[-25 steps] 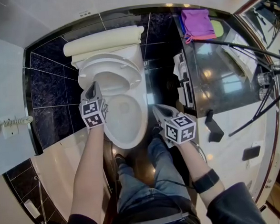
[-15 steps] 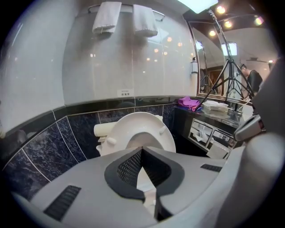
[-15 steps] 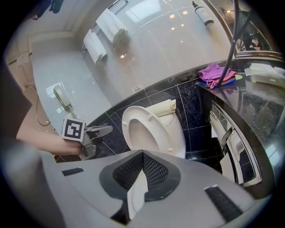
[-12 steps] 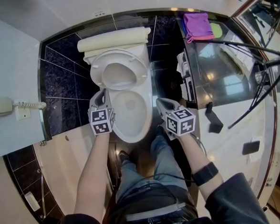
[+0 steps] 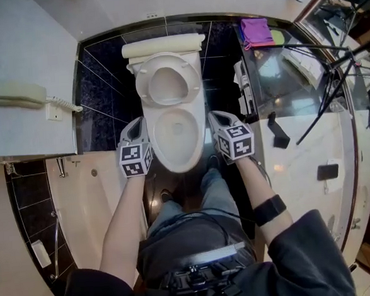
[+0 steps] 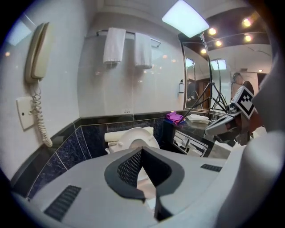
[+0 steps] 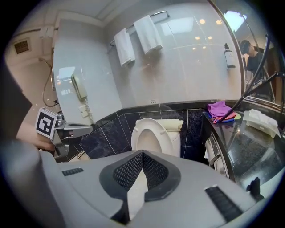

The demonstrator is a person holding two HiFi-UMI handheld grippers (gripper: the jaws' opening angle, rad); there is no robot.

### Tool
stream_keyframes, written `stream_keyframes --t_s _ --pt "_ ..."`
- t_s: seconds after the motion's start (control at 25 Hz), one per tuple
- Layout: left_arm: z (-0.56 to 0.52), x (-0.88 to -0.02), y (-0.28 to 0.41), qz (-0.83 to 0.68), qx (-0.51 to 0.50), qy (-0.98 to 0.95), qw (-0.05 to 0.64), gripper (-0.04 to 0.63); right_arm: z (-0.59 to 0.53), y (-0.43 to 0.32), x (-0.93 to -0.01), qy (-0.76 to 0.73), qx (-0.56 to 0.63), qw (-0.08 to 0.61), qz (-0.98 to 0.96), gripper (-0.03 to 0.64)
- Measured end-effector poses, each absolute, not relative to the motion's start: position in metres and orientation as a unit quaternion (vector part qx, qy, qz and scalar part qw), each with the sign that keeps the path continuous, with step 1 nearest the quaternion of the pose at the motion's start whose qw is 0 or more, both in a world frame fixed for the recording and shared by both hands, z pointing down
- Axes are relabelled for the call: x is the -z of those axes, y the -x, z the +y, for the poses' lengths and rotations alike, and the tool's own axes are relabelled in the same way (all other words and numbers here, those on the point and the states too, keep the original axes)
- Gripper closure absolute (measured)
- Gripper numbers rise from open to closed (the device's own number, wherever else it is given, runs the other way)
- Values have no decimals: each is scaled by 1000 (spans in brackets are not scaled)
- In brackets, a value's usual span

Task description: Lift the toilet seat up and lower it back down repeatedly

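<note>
The white toilet seat (image 5: 193, 80) stands raised against the lid and tank, above the open bowl (image 5: 158, 149). It also shows as the upright seat (image 6: 127, 136) in the left gripper view and as the raised seat (image 7: 136, 133) in the right gripper view. My left gripper (image 5: 136, 123) hovers at the bowl's left side, shut and holding nothing. Its pads (image 6: 131, 167) meet at the tip. My right gripper (image 5: 215, 115) hovers at the bowl's right side, also shut and holding nothing. Neither touches the toilet.
A corded wall phone (image 5: 17, 93) hangs at the left. At the right, a dark glossy counter (image 5: 282, 93) carries a purple cloth (image 5: 256, 30) and tripod legs (image 5: 318, 59). Two towels (image 6: 116, 44) hang above the toilet. The person's legs stand just before the bowl.
Both grippers have drawn back from the toilet and risen. The left one has come away from the seat's left edge. The seat stays raised.
</note>
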State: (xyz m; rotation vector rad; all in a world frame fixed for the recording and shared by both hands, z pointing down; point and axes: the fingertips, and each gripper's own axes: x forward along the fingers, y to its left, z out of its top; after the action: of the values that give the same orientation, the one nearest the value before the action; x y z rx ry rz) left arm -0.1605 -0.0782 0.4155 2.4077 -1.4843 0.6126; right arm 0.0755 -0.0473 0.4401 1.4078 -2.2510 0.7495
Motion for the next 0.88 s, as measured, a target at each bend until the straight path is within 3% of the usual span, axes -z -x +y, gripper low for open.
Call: stream_keyframes --t_s 0.88 --pt "42 -349 229 -487 -185 -845 117 595 72 -57 -387 -569 -201 203 -771 603"
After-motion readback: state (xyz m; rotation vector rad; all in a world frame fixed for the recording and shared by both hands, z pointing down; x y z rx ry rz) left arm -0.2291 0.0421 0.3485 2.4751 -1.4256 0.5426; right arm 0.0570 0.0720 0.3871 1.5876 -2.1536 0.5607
